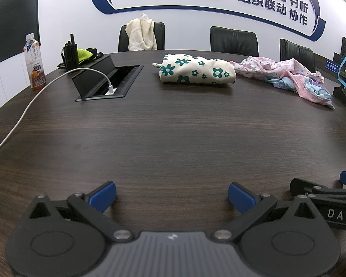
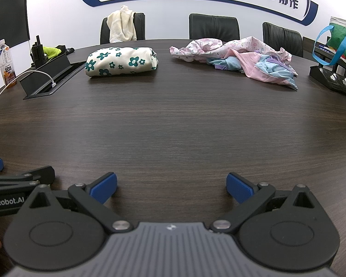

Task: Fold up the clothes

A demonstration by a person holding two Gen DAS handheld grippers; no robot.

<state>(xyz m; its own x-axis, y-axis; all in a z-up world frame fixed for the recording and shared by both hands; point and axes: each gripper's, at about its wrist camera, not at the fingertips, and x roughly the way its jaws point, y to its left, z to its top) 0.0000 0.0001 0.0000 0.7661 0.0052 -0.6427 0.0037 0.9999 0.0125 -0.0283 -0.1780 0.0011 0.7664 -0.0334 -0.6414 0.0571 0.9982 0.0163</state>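
Both claws, left claw [image 1: 171, 195] and right claw [image 2: 171, 185], hover low over bare counter [image 1: 173, 133] with jaws spread wide and empty, seemingly ready to reach. The folded floral garment [image 1: 197, 69] sits at twelve o'clock; the unfolded pink pile [image 1: 288, 76] waits at two o'clock, probably next.

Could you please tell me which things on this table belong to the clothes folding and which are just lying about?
For the job: folded floral garment; unfolded pink and blue clothes; left tool; right tool.
Lying about: drink bottle; white cable; radio.
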